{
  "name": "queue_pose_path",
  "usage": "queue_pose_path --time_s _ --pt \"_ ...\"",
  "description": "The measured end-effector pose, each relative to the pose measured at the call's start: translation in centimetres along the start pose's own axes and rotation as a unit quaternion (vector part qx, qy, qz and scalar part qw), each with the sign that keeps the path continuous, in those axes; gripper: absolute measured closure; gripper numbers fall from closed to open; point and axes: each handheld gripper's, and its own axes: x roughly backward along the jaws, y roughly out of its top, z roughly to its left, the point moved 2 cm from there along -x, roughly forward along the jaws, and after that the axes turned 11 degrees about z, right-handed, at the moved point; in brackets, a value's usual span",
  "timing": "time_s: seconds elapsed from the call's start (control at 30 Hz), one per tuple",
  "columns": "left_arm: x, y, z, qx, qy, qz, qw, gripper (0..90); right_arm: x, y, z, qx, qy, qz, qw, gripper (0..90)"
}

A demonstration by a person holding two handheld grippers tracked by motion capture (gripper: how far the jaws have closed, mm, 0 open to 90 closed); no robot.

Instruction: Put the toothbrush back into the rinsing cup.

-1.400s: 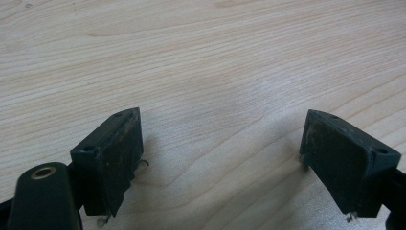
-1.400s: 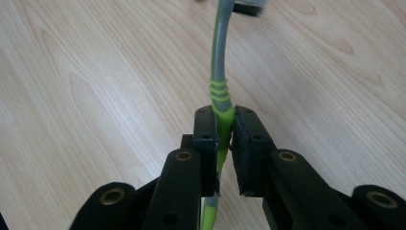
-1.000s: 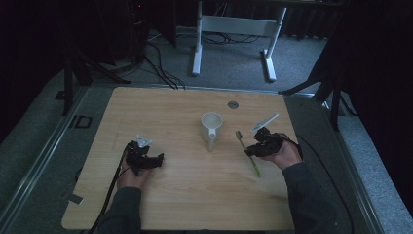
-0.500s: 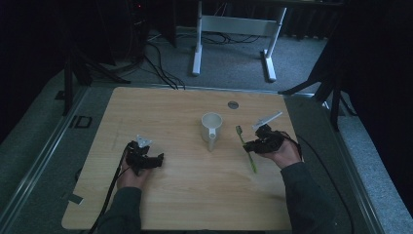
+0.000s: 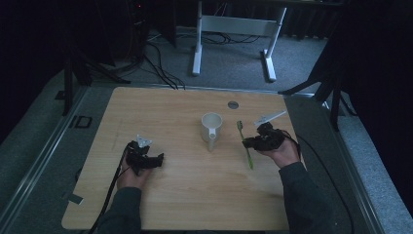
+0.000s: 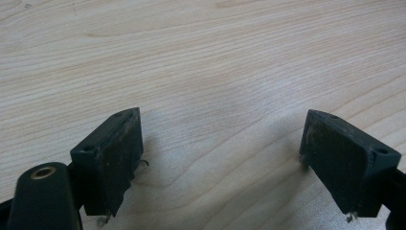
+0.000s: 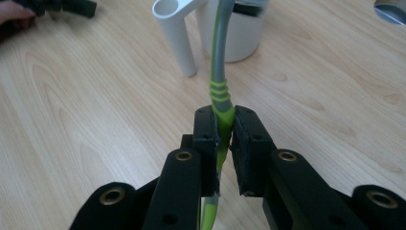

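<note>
A green and grey toothbrush (image 5: pixel 245 141) is held just right of the white mug (image 5: pixel 212 127) near the table's middle. My right gripper (image 5: pixel 248 142) is shut on its handle; in the right gripper view the jaws pinch the green handle of the toothbrush (image 7: pixel 219 86), and its head points toward the mug (image 7: pixel 234 28) with its long handle. My left gripper (image 5: pixel 157 160) rests low over the bare wood at the left, jaws wide open with nothing between them (image 6: pixel 222 158).
A small round metal insert (image 5: pixel 233 104) lies in the table top behind the mug. The wooden table (image 5: pixel 185 195) has bare room in front and at the left. A white desk frame (image 5: pixel 234 29) and cables lie on the floor beyond.
My right gripper has shifted slightly left toward the mug with the toothbrush in it, and the brush has lifted off the wood. The left gripper has stayed put.
</note>
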Motion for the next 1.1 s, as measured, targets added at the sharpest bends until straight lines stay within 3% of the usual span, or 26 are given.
queue_pose_path --time_s 0.57,1.1 --pt "0.02 0.00 0.01 -0.001 0.000 0.001 1.0000 15.2 0.08 -0.06 -0.44 -0.020 -0.007 -0.037 0.9991 80.6" --pt "-0.02 0.02 -0.01 0.000 -0.001 0.000 1.0000 15.2 0.32 0.22 -0.54 -0.030 -0.008 -0.082 0.9961 80.6"
